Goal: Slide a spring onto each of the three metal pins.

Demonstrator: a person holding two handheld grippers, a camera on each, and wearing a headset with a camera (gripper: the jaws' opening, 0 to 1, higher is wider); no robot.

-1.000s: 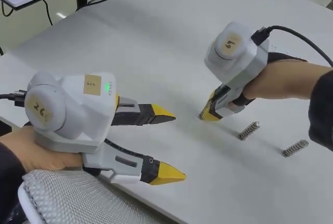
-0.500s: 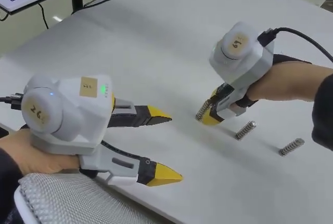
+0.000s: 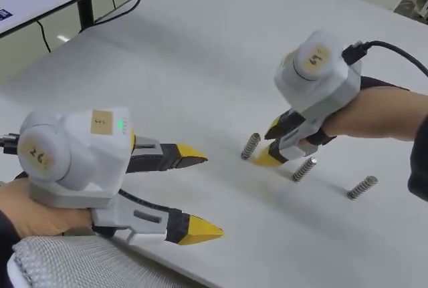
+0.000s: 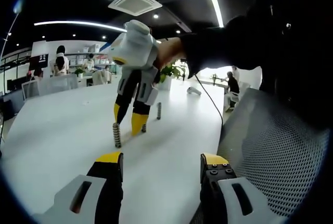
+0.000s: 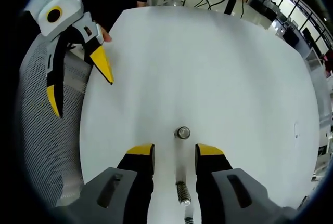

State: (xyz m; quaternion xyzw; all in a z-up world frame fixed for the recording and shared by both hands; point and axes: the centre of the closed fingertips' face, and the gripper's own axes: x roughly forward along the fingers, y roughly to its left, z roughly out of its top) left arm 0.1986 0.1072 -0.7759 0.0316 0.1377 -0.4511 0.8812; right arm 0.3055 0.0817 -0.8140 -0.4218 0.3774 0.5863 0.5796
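Springs, three. Upright spring stands (seemingly on a pin) at 9 o'clock of right gripper, jaws parted, empty. Near spring and far spring lie at 4 o'clock, unfitted. Left gripper spread wide, empty.

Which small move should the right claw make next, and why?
Probably shift the right claw back over the nearest flat spring and close on it. Its jaws stand apart, holding nothing. The upright spring just ahead looks placed, while the nearest flat spring and the far spring lie loose on the table. The left claw hangs open, away from them.
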